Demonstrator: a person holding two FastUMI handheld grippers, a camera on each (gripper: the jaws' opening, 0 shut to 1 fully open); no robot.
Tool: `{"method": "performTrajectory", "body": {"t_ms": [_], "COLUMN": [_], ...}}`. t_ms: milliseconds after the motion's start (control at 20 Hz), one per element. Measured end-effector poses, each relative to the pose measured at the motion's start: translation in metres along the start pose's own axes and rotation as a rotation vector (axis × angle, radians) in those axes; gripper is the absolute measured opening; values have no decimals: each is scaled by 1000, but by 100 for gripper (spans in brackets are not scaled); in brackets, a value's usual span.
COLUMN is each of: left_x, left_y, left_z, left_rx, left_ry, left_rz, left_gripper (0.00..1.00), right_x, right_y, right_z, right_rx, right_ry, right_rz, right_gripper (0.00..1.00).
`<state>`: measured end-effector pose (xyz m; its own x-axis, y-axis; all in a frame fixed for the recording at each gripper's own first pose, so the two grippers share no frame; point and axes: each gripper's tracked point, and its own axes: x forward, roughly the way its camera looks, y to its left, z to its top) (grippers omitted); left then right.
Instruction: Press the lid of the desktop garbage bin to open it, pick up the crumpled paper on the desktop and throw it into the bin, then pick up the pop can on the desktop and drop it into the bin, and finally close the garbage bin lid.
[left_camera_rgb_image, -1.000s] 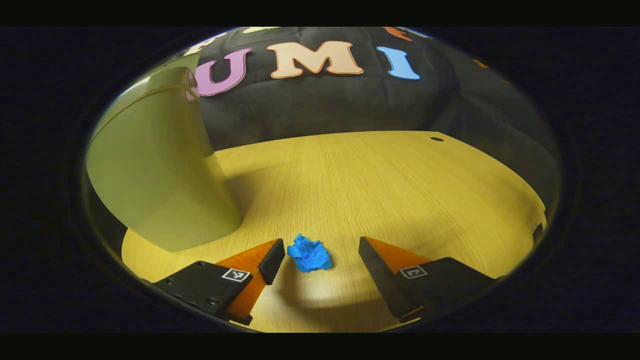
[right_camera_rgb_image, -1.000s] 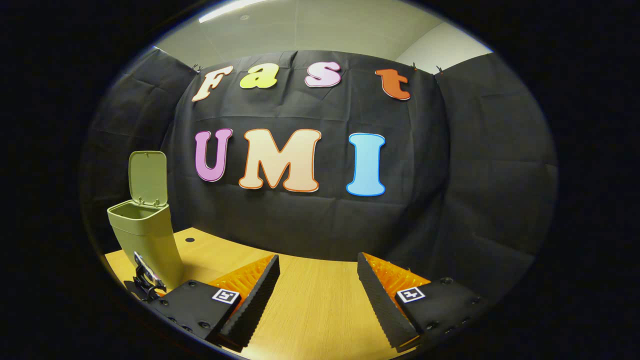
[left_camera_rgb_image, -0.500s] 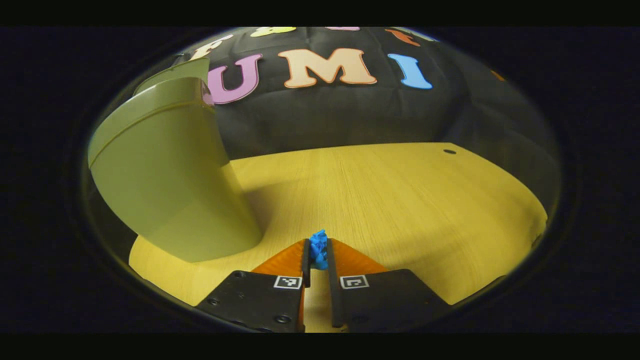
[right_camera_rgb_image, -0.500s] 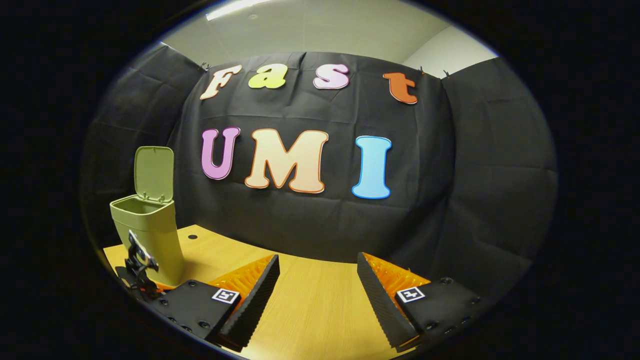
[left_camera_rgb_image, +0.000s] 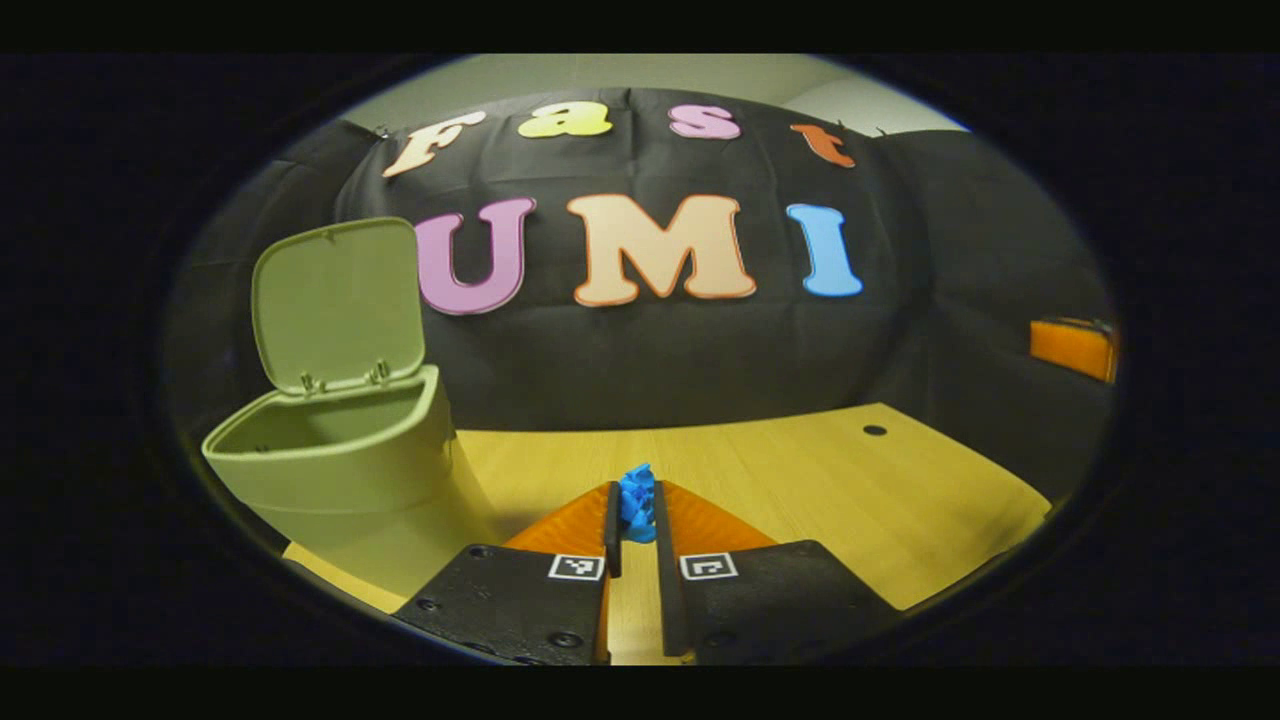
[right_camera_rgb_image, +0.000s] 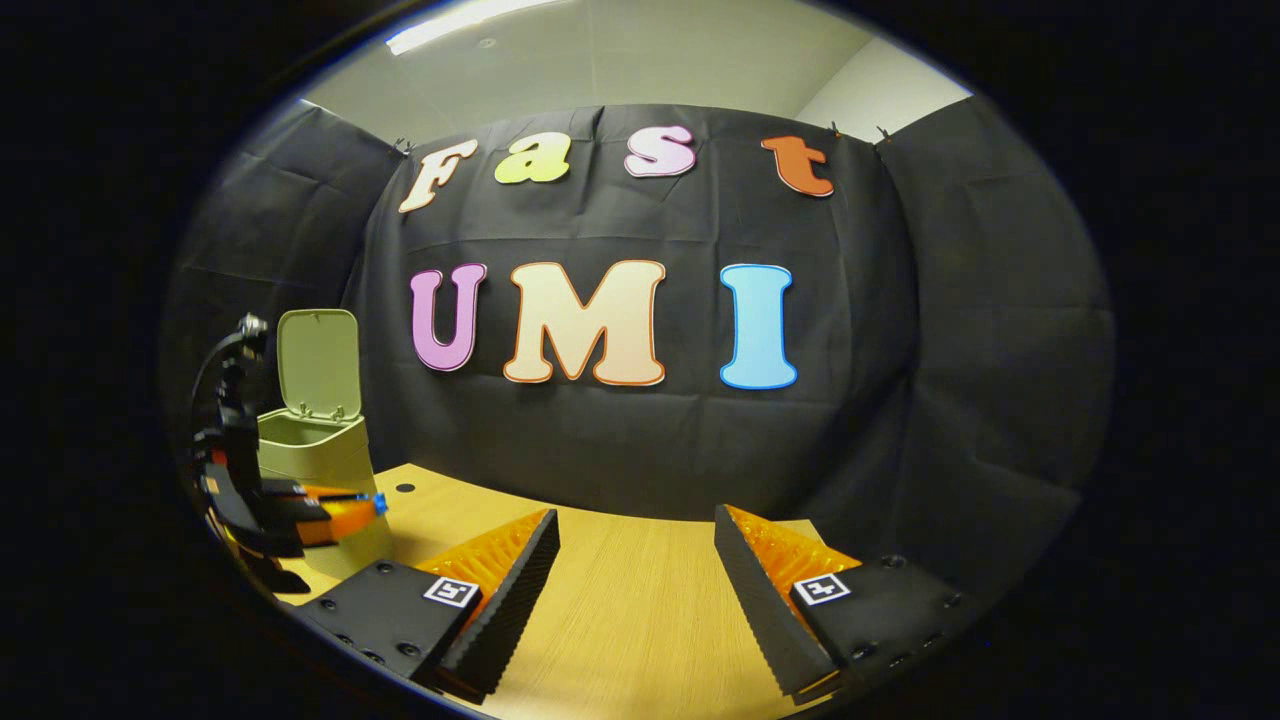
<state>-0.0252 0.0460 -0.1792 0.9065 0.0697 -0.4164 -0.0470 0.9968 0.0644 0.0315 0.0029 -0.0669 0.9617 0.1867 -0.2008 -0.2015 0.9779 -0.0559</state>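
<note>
The green desktop bin (left_camera_rgb_image: 345, 470) stands at the left with its lid (left_camera_rgb_image: 338, 302) swung up and open. My left gripper (left_camera_rgb_image: 634, 520) is shut on the blue crumpled paper (left_camera_rgb_image: 636, 496), held above the wooden desk to the right of the bin, lower than its rim. In the right gripper view the bin (right_camera_rgb_image: 320, 450) stands far left with its lid (right_camera_rgb_image: 318, 362) raised, and the left gripper (right_camera_rgb_image: 372, 504) hangs in front of it with a speck of blue paper (right_camera_rgb_image: 381, 504) at its tip. My right gripper (right_camera_rgb_image: 634, 560) stays open over the desk, holding nothing.
The wooden desk (left_camera_rgb_image: 820, 480) stretches to the right, with a small dark hole (left_camera_rgb_image: 874, 430) near its back edge. An orange part of the other gripper (left_camera_rgb_image: 1072, 347) shows at the far right. Black cloth walls close in the back and sides.
My left gripper closed on the blue paper, then lifted it off the desk, so the bin's open top came into view. The right gripper stayed nearly still.
</note>
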Motion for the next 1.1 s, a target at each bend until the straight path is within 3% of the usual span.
{"method": "performTrajectory", "body": {"t_ms": [50, 100, 200, 400, 600, 900, 1000, 1100], "left_x": [3, 3, 3, -1, -11, -24, -27, -32], "left_y": [6, 13, 30, 81, 135, 180, 183, 190], "left_z": [15, 30, 57, 96, 100, 68, 65, 79], "left_rx": [8, 8, -7, -25, -7, -46, -45, -21], "left_ry": [-31, -62, -113, -196, -211, -148, -141, -183], "left_rz": [10, 24, 55, 166, 286, 387, 372, 399], "left_gripper": [14, 12, 11, 14, 12, 13, 20, 72], "right_x": [-1, 0, -1, 3, 7, 17, 21, 23], "right_y": [-1, -1, 1, 3, 7, 24, 32, 39], "right_z": [2, 3, 3, 1, -3, 0, 4, 9], "right_rx": [-16, -29, -38, -21, -15, -20, -24, -30], "right_ry": [-9, -14, -18, -13, 2, 11, 3, -8], "right_rz": [-4, -4, 0, 5, 12, 40, 53, 61], "right_gripper": [96, 100, 98, 98, 98, 98, 98, 98]}}
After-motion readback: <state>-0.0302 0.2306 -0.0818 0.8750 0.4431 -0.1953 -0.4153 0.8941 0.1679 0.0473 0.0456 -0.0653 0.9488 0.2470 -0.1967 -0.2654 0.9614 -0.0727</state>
